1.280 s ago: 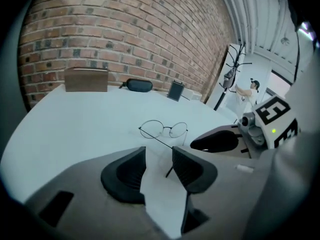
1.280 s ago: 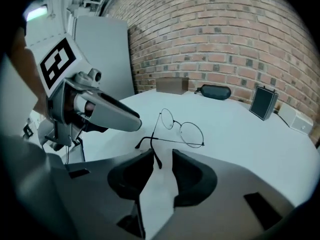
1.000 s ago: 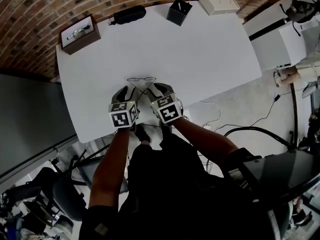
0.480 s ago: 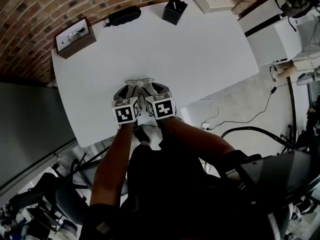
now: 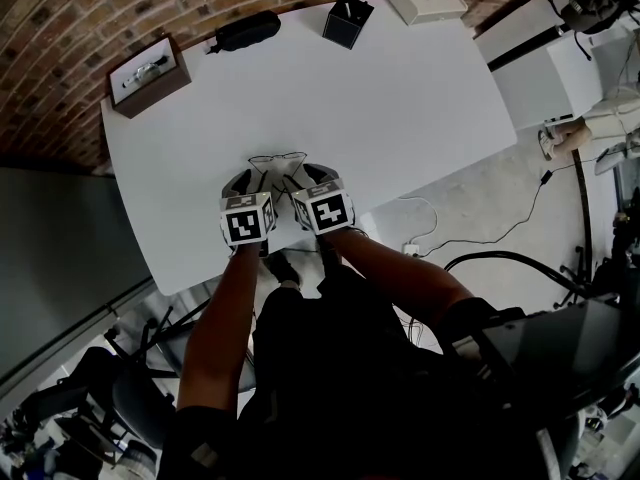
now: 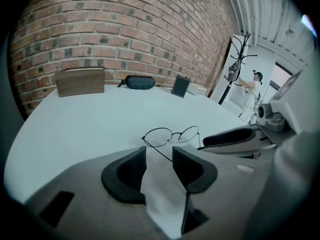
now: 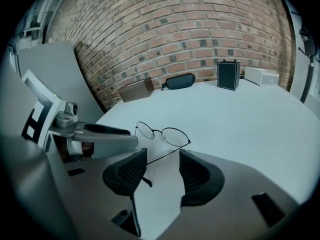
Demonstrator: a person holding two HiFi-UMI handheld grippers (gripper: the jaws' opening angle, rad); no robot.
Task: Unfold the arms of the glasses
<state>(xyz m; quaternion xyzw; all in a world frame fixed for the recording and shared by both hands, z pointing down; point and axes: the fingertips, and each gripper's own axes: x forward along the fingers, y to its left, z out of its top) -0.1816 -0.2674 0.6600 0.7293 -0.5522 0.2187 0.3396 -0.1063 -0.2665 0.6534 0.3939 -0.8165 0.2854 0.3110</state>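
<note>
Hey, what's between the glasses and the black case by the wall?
Nothing: bare white table between the glasses and black case, clear in the head view.

Head camera is looking steeply down on the white table (image 5: 400, 98); both gripper cameras, low and close, are facing the brick wall (image 7: 200, 34), sharing the glasses (image 6: 172, 134).

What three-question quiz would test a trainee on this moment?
1. True or false: the glasses lie inside the brown box.
2. What passes between the right claw's jaws? A) a glasses arm B) the black case C) nothing
3. Fill in: the left claw's jaws stand ____.

Key:
1. False: they lie on the white table.
2. A: the jaws have just been opening, and the arm runs between them unpressed.
3. Apart.
</note>
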